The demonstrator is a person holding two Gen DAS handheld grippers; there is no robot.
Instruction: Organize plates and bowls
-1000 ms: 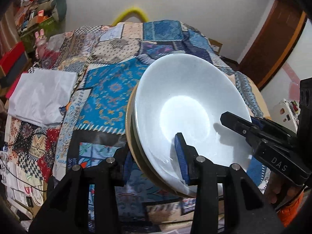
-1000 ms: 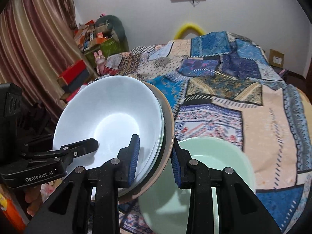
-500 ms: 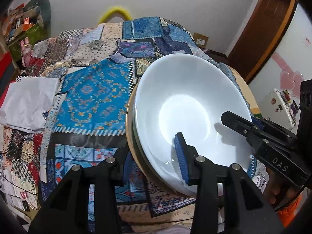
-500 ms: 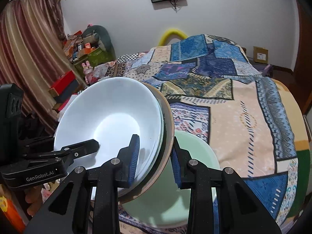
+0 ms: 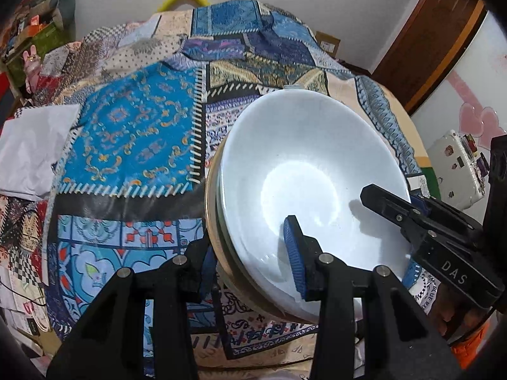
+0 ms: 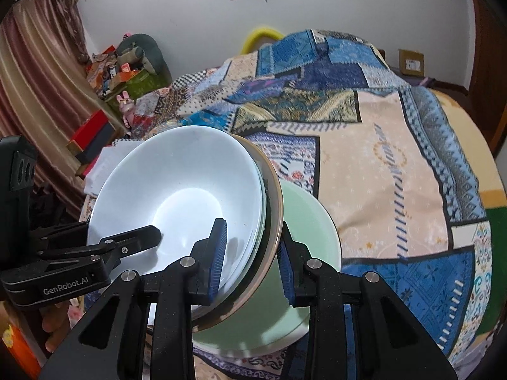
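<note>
Over the bed's patchwork quilt (image 5: 133,133), the left tongs (image 5: 250,258) pinch the near left rim of a tilted stack of bowls (image 5: 304,171), white on top, tan-rimmed beneath. The right tongs (image 6: 252,255) pinch its opposite rim. Just right of the stack, a pale green bowl (image 6: 310,237) sits on the quilt.

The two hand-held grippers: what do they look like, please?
Both are matte black with silver screws and ribbed blue pads. The left hand-held gripper reads "GenRobot.AI" in white on its side; the right hand-held gripper reads "DAS".
</note>
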